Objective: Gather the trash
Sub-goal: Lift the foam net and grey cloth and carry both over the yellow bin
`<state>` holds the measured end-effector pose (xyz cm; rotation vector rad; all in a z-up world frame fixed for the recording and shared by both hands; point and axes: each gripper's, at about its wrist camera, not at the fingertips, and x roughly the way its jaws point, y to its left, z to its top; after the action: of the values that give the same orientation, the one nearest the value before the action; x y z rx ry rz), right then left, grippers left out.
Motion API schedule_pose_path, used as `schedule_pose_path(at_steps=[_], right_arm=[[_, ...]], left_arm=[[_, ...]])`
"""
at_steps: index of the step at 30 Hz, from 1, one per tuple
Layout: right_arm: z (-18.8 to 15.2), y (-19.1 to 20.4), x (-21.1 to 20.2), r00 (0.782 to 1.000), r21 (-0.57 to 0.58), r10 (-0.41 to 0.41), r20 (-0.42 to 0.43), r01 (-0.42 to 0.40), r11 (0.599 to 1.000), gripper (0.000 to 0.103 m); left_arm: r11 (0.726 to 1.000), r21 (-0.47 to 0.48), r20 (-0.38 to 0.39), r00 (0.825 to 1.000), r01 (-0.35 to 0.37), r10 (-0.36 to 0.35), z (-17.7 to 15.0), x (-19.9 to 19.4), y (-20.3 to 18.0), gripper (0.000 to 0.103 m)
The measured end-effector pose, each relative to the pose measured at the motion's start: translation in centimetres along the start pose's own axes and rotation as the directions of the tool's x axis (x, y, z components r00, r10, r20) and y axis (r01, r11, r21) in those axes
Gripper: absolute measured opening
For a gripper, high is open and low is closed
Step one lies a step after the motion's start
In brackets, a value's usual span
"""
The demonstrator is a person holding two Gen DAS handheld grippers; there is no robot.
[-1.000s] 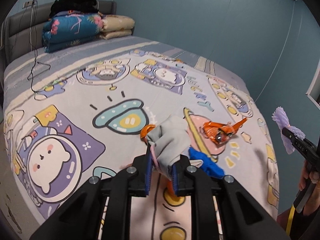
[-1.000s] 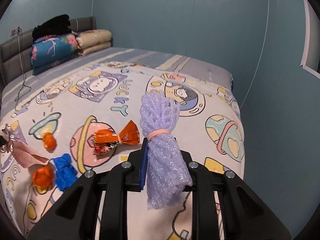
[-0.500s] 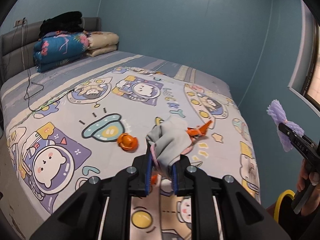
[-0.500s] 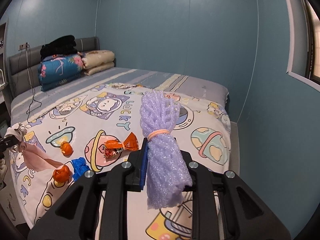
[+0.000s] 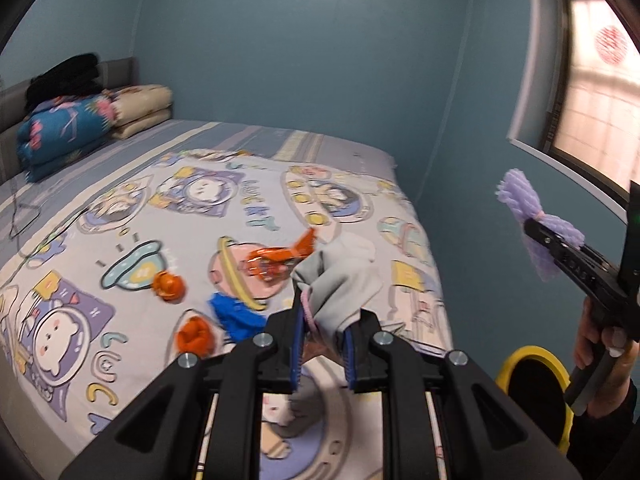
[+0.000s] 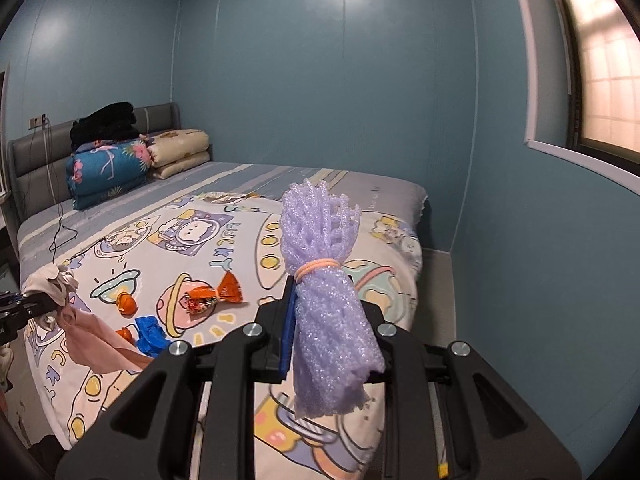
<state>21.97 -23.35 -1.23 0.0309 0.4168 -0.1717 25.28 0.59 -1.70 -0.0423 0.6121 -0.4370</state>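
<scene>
Bedding (image 6: 108, 168) was seen folded at the headboard, far left. Orange scraps (image 5: 169, 286), a blue scrap (image 5: 236, 314) and an orange wrapper (image 5: 276, 258) were noted lying on the cartoon bedspread (image 5: 192, 200). Left claw (image 5: 322, 354) was clamped on a grey-pink rag (image 5: 340, 288). Right claw (image 6: 332, 344) was clamped on a purple foam net (image 6: 320, 272), above a yellow-rimmed bin (image 5: 528, 354).

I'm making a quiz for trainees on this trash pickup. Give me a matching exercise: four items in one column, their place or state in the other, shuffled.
Items:
1. purple foam net
2. pink-grey cloth
3. orange snack wrapper
4. yellow-rimmed bin

Places:
A. on the floor beside the bed
B. clamped in the left gripper
C. lying on the bedspread
D. clamped in the right gripper

Pairs: 1-D, 2-B, 3-C, 4-A
</scene>
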Motion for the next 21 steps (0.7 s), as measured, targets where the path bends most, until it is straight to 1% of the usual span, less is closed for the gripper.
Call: schedule_pose_path(at_steps=[6, 10, 14, 21], right_arm=[[-1.1, -3.8, -3.3, 0.999, 0.030, -0.045, 0.024, 0.045, 0.999, 0.020], [-2.2, -6.2, -5.5, 0.996, 0.057, -0.083, 0.031, 0.081, 0.995, 0.020], [-3.4, -8.1, -7.2, 0.993, 0.085, -0.116, 0.027, 0.113, 0.990, 0.020], [-6.5, -11.4, -9.9, 0.983, 0.131, -0.183, -0.011, 0.183, 0.974, 0.021]], left_arm=[[0.994, 0.081, 0.014, 0.997, 0.080, -0.081, 0.1, -0.8, -5.6, 0.014], [0.981, 0.142, 0.012, 0.990, 0.134, -0.137, -0.1, -1.0, -9.4, 0.014], [0.961, 0.207, -0.001, 0.982, 0.183, -0.187, -0.7, -1.0, -13.1, 0.014], [0.922, 0.288, -0.047, 0.965, 0.260, -0.257, -2.0, -0.6, -18.8, 0.014]])
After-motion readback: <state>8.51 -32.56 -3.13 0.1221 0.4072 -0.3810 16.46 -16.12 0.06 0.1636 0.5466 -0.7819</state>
